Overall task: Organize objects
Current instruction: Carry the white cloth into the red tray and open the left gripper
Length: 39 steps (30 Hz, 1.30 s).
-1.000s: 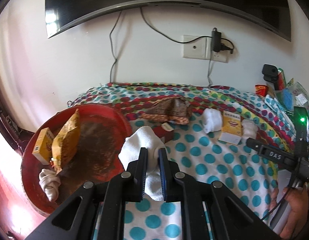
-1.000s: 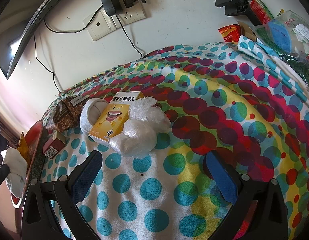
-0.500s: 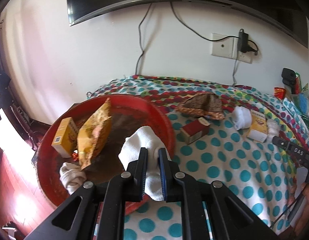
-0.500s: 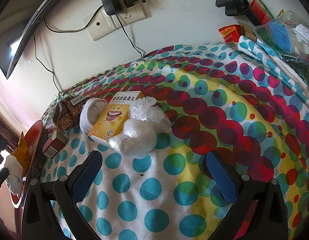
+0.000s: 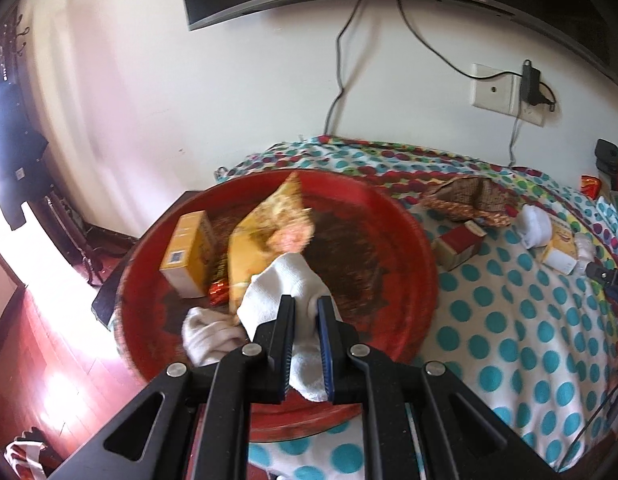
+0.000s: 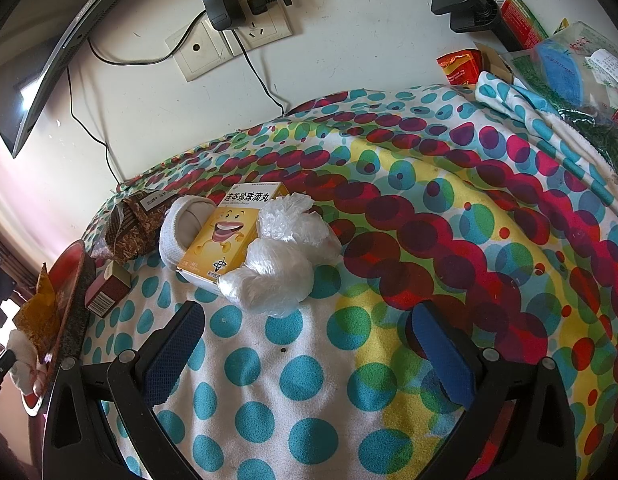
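My left gripper (image 5: 306, 312) is shut on a white sock (image 5: 285, 284) and holds it over the red round tray (image 5: 413, 240). The tray holds a yellow box (image 5: 187, 252), a yellow snack bag (image 5: 269, 224) and another white sock (image 5: 209, 336). My right gripper (image 6: 305, 328) is open and empty above the dotted cloth, just in front of a crumpled clear plastic bag (image 6: 277, 264), a yellow cartoon medicine box (image 6: 229, 236) and a rolled white sock (image 6: 181, 228).
A small red box (image 6: 107, 292) and a brown patterned packet (image 6: 129, 224) lie between the tray and the yellow box. Wall sockets with a charger (image 6: 225, 12) and a TV are behind. Packets and a black stand (image 6: 469, 4) crowd the far right.
My left gripper has carried the white sock leftward from over the cloth to over the red tray. The right gripper has stayed still and open.
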{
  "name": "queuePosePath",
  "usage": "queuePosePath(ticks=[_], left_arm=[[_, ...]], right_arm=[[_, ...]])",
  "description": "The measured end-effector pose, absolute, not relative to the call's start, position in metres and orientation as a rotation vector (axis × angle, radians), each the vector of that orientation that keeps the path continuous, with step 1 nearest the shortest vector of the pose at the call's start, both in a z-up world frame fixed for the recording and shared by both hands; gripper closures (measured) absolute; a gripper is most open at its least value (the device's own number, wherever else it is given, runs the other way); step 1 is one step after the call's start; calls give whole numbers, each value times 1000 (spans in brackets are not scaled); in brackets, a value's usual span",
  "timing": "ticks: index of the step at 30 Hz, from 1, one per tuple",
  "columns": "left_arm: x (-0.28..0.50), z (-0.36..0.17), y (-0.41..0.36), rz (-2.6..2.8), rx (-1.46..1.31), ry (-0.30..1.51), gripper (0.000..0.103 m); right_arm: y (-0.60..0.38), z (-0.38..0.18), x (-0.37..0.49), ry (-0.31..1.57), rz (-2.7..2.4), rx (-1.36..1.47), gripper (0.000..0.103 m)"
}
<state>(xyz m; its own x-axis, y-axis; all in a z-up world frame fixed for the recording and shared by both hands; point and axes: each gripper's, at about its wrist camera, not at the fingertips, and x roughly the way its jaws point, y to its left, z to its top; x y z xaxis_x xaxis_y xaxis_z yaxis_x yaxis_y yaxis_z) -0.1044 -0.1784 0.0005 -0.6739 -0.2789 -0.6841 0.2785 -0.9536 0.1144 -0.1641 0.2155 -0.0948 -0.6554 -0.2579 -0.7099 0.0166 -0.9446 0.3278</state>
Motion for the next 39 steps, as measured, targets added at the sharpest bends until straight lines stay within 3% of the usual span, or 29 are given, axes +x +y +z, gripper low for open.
queuePosePath(ticks=[19, 30, 39], left_arm=[[-95, 30, -254, -2532, 999, 55, 91], [-125, -23, -213, -2577, 1171, 57, 91], [-145, -32, -202, -2590, 1187, 57, 87]], right_arm=[[216, -94, -164, -429, -2692, 1230, 0], [215, -94, -165, -422, -2694, 1234, 0], [216, -93, -165, -421, -2693, 1235, 0]])
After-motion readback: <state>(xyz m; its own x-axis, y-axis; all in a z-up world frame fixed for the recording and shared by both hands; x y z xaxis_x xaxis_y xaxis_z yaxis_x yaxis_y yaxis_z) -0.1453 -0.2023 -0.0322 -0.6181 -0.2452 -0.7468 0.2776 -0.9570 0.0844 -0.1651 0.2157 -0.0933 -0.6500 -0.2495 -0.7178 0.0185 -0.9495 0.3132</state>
